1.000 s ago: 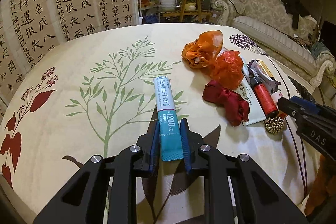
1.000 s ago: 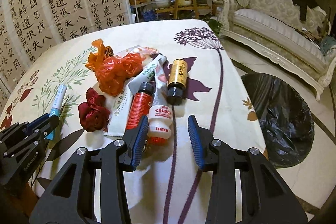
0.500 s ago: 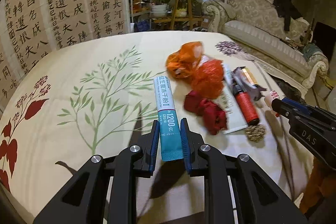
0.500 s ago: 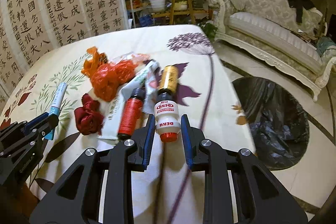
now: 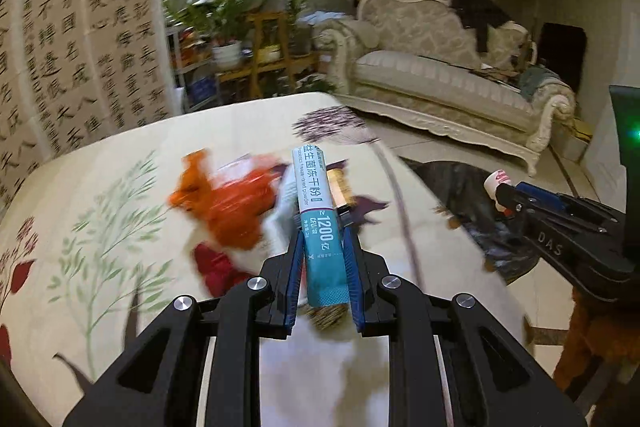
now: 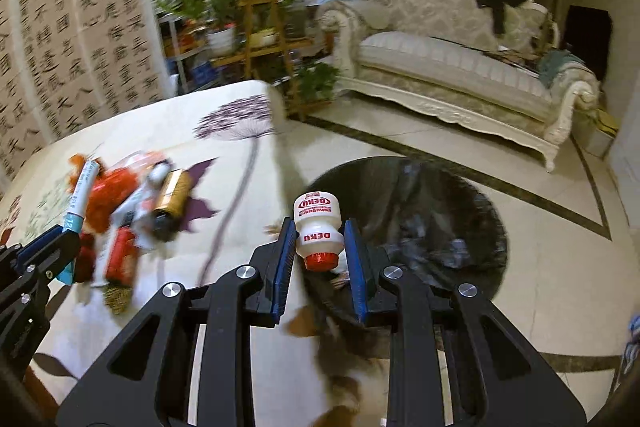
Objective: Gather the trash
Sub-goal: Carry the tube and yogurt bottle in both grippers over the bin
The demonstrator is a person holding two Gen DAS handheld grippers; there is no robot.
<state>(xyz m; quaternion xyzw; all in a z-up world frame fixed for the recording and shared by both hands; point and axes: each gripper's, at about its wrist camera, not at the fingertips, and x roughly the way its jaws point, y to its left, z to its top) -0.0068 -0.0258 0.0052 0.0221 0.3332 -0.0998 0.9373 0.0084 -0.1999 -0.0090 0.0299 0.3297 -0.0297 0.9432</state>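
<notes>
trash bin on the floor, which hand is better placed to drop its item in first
Right. The right gripper holds the white bottle at the black-lined bin; the left gripper, clamping the teal sachet, is over the table.

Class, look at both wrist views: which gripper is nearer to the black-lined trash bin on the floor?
Right. The right gripper, holding the white bottle, hangs at the trash bin edge. The left gripper, holding the teal sachet, is over the table, farther away.
</notes>
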